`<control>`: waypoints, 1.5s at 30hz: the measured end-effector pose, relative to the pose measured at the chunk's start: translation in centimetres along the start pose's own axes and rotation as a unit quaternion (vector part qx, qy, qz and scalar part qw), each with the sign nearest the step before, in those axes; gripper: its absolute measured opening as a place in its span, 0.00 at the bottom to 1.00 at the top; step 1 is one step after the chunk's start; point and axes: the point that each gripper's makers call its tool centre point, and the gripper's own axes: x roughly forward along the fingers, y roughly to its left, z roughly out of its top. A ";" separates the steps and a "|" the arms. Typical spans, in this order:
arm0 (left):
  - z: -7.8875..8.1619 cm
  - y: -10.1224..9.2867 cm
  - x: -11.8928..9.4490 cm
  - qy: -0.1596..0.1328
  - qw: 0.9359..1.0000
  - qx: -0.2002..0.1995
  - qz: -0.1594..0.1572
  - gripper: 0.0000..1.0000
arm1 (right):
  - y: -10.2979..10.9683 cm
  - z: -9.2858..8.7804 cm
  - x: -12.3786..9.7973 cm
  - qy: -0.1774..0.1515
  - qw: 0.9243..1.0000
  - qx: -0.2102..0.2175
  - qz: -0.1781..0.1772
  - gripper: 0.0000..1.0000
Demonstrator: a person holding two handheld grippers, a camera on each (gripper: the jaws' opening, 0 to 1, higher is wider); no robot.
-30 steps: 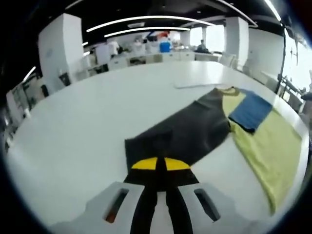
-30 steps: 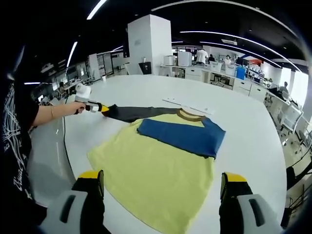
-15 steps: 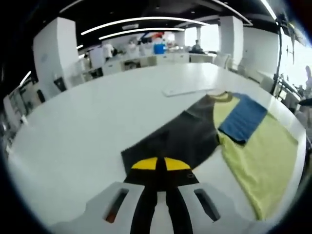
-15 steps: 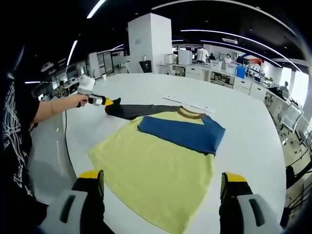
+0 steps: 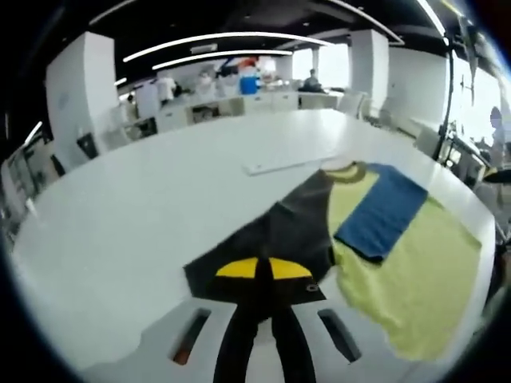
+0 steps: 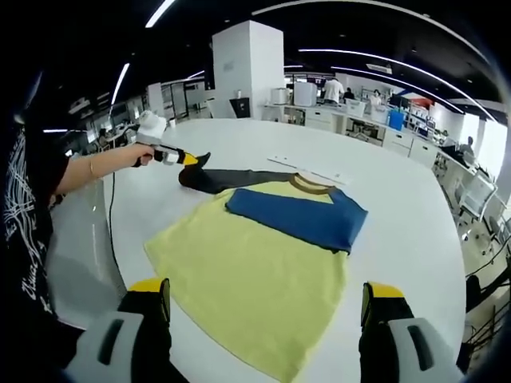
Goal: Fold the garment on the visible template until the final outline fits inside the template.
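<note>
Garment [image 6: 263,263] lay spread on the white table [image 6: 399,191], its dark sleeve [image 5: 271,239] pinched at the cuff by the left gripper [image 5: 263,271] with jaws closed, while the right gripper [image 6: 263,307] hovered wide apart just off the yellow hem.

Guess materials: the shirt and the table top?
Shirt: soft matte knit, probably cotton jersey; it drapes flat, the blue sleeve lies folded over, and the dark sleeve bends in the left gripper. Table: smooth white hard surface with a faint sheen, perhaps laminate.
</note>
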 end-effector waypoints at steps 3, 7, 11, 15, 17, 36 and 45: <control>0.5 -0.8 0.3 -0.001 1.000 0.004 -0.007 0.00 | -0.1 -0.1 -0.1 -0.002 1.000 0.002 -0.001 1.00; 0.9 -2.1 0.7 0.001 1.000 0.008 -0.016 0.00 | -0.1 -0.4 -0.2 0.000 1.000 0.001 -0.001 1.00; 1.6 -3.3 1.0 -0.002 1.000 0.005 -0.024 0.00 | -0.2 -0.6 -0.3 -0.001 1.000 0.004 -0.003 1.00; 2.4 -4.3 1.5 -0.008 0.999 0.003 -0.031 0.00 | 0.0 -0.7 -0.4 -0.003 1.000 0.005 -0.002 1.00; 2.9 -5.0 1.7 -0.011 0.999 0.004 -0.036 0.00 | 0.0 -0.8 -0.4 -0.002 1.000 0.006 -0.002 1.00; 5.8 -9.1 3.9 -0.029 0.997 0.002 -0.071 0.00 | 0.2 -1.5 -0.4 0.001 1.000 0.006 0.004 1.00; 7.5 -12.0 4.8 -0.040 0.995 0.004 -0.095 0.00 | 0.3 -1.8 -0.4 0.005 1.000 0.006 0.004 1.00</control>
